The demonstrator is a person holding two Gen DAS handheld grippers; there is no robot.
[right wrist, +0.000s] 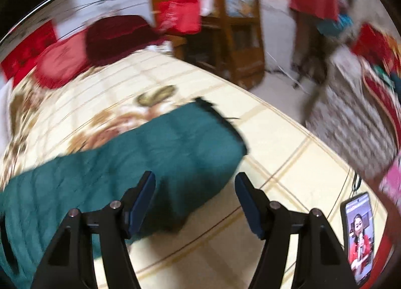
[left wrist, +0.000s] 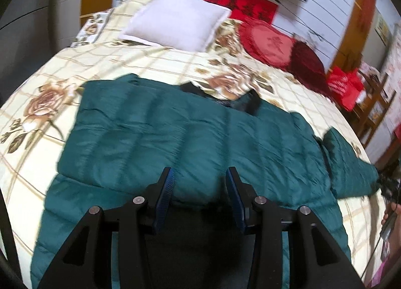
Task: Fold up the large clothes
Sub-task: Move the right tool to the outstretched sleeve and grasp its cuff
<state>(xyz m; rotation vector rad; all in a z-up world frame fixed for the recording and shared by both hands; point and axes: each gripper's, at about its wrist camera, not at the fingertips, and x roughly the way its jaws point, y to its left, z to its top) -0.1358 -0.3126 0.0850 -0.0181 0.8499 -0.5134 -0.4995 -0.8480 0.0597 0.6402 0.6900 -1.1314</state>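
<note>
A large dark green quilted jacket lies spread across the floral bedspread, its black collar at the far edge. One sleeve reaches toward the right. My left gripper hovers open above the jacket's near part, nothing between its fingers. In the right wrist view the same sleeve stretches across the bed with a black cuff at its far end. My right gripper stands open over the sleeve's near edge, not clasping it. The picture is blurred by motion.
A white pillow and red cushions lie at the head of the bed. A phone with a lit screen rests at the bed's near right edge. A wooden shelf and red bags stand beyond the bed.
</note>
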